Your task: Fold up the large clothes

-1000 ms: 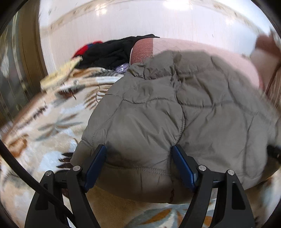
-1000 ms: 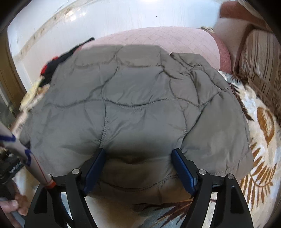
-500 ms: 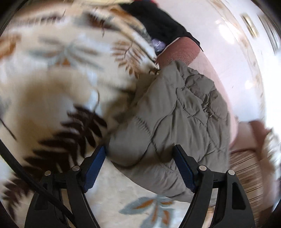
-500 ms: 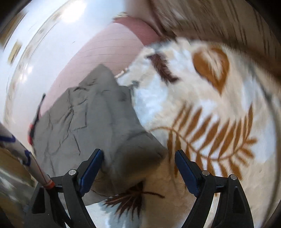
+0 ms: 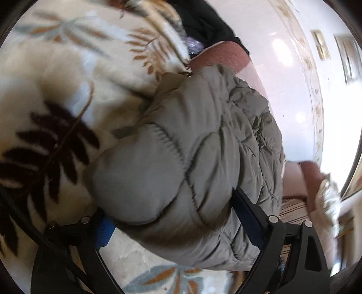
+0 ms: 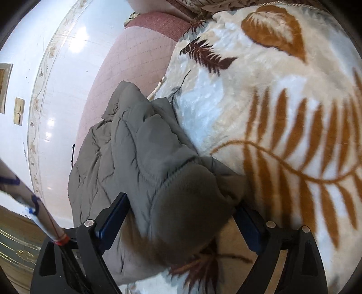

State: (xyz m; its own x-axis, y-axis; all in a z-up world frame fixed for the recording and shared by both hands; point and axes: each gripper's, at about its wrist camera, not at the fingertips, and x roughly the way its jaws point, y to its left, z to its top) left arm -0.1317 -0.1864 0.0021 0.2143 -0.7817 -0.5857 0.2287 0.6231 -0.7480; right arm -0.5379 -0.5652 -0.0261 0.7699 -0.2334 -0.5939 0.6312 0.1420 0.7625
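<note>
Blanket [image 5: 56, 95] covers most of both views, soft and cream, with brown, orange and grey-blue leaves on it. It shows in the right view too [image 6: 282, 101]. Past its far edge is a pink quilted sheet [image 6: 135, 58], and past that a shiny white wall [image 5: 291, 90] with a leafy border.

On the blanket lies the coat [image 5: 192, 158], grey, puffy and stitched in big squares. It is bunched up in a thick heap, and its far end reaches over the blanket edge onto the sheet. The right view shows it as well [image 6: 140, 158], with a darker, fuzzy part at the near end.

Some black clothes [image 5: 203, 20] sit at the far edge of the blanket, in the left view.

The left gripper [image 5: 178, 217] has black arms and blue pads. Its jaws are opening, and the near end of the coat sits between them. I cannot tell if the pads touch it.

The right gripper [image 6: 181, 217] looks the same. Its jaws are opening too, with the fuzzy end of the coat between them
</note>
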